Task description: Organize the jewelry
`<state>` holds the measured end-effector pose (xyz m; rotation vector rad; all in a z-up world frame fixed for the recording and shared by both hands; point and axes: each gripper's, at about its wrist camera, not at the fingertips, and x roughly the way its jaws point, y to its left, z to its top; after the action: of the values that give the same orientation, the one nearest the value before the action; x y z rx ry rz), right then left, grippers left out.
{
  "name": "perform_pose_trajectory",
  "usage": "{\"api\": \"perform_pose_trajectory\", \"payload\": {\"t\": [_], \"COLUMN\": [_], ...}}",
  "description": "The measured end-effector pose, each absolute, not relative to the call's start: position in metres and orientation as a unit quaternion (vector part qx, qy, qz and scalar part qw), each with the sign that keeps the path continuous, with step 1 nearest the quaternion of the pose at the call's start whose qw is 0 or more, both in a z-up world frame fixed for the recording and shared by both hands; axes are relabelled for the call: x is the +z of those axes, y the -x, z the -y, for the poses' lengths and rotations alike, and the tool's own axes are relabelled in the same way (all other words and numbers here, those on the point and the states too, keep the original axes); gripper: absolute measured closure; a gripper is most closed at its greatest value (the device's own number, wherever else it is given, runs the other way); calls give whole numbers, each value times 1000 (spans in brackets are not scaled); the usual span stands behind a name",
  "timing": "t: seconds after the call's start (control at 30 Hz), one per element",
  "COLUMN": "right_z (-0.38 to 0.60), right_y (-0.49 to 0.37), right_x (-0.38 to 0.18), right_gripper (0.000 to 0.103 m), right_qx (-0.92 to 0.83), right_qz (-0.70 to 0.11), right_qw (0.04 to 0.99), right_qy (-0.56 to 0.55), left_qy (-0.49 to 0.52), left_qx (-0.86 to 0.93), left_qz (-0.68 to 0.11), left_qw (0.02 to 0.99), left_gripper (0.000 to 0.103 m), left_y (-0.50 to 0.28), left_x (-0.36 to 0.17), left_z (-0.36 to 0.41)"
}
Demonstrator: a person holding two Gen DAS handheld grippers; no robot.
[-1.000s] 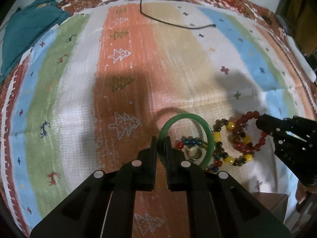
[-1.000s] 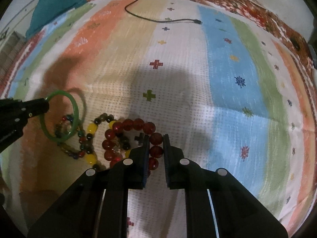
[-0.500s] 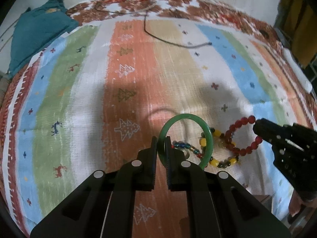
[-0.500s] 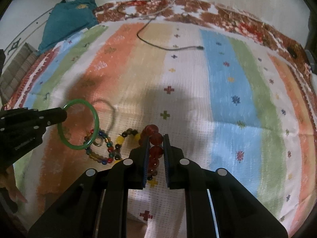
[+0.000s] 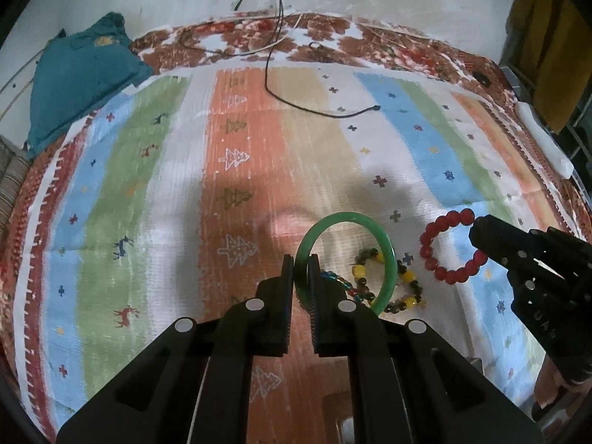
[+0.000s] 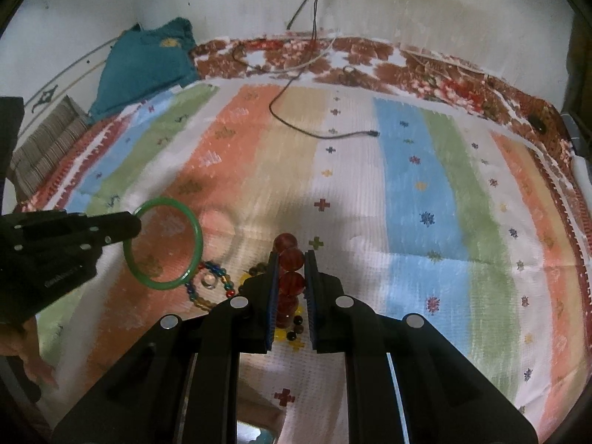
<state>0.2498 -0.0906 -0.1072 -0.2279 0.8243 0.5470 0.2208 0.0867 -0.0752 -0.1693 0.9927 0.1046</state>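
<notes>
We hold the bangle [image 5: 384, 255] clamped in the left gripper [image 5: 302, 277], ring upright. Right gripper [image 6: 292, 270] pinches the red beads [image 5: 440, 255], lifted right of it. Remaining strands [image 5: 403, 288] lie between, nearer the left.

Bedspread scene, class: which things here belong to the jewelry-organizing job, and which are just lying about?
Job:
green bangle in left claw
red bead bracelet in right claw
yellow-and-dark bead bracelet
multicolor bead strand

Lying about:
black cable
teal cloth
</notes>
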Motion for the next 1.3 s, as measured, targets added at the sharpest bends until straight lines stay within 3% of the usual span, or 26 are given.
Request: {"api": "perform_pose_trajectory", "payload": {"t": [1.3], "right_z": [120], "right_y": [-173], "right_x": [-69], "right_gripper": [89], "right_qx": [277], "right_qz": [-334], "right_qw": [897], "right_qy": [83], "left_qy": [74], "left_qx": [39], "left_qz": [-433], "left_qw": [897], "left_gripper": [96], "left_y": [-148], "left_x": [-36], "left_z": [-65]}}
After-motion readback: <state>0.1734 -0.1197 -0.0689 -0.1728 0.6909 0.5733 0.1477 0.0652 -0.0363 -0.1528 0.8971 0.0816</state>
